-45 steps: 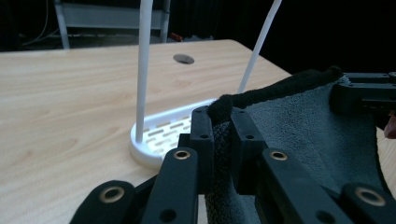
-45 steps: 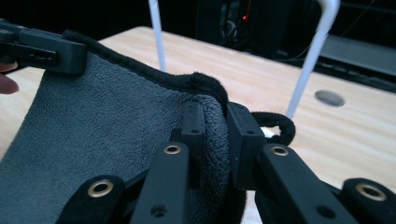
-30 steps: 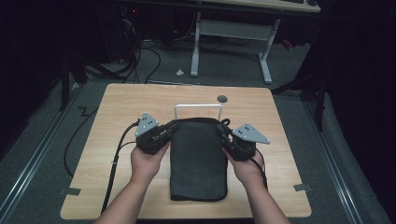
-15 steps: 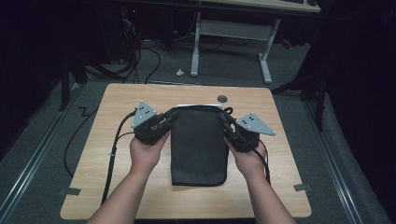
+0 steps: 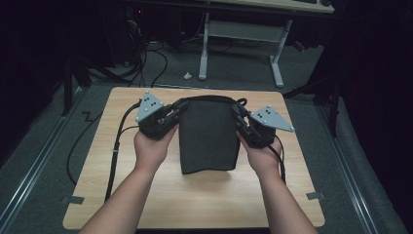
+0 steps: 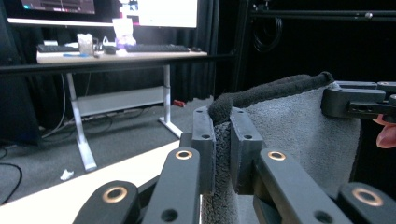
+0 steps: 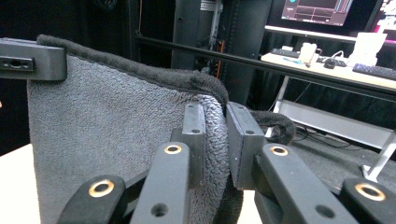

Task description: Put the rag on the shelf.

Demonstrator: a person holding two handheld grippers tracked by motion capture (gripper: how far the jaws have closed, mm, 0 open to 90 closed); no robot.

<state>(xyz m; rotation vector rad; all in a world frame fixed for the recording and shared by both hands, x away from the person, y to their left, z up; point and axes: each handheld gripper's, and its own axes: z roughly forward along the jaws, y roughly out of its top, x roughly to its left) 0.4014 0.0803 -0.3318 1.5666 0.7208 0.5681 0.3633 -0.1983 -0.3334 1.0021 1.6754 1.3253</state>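
A dark grey towel (image 5: 208,136) hangs between the two grippers, and its lower part lies on the wooden surface (image 5: 195,195). The left gripper (image 5: 168,117) is clamped on one top corner of the cloth. In the left gripper view the thick rolled hem (image 6: 275,88) passes just above the fingers (image 6: 204,140), and the fabric is pressed flat between them. The right gripper (image 5: 242,121) is clamped on the other top corner. In the right gripper view the hem (image 7: 187,79) bends over the top of the fingers (image 7: 194,135) and falls down behind them.

The towel is stretched between the two pairs of fingers, and the top edge sags only a little from one to the other.

What could go wrong, as I judge it: each grip holds only a small piece of cloth near the hem. If the hands move further apart, the pull along the top edge may draw the fabric out from between the fingers on one side, and that corner would drop. On the right side the hem is folded over the fingers, so the grip may hold a doubled layer that can slide. Also, the lower end drags on the surface, so friction there could wrinkle the cloth or add load to the grips during any move.
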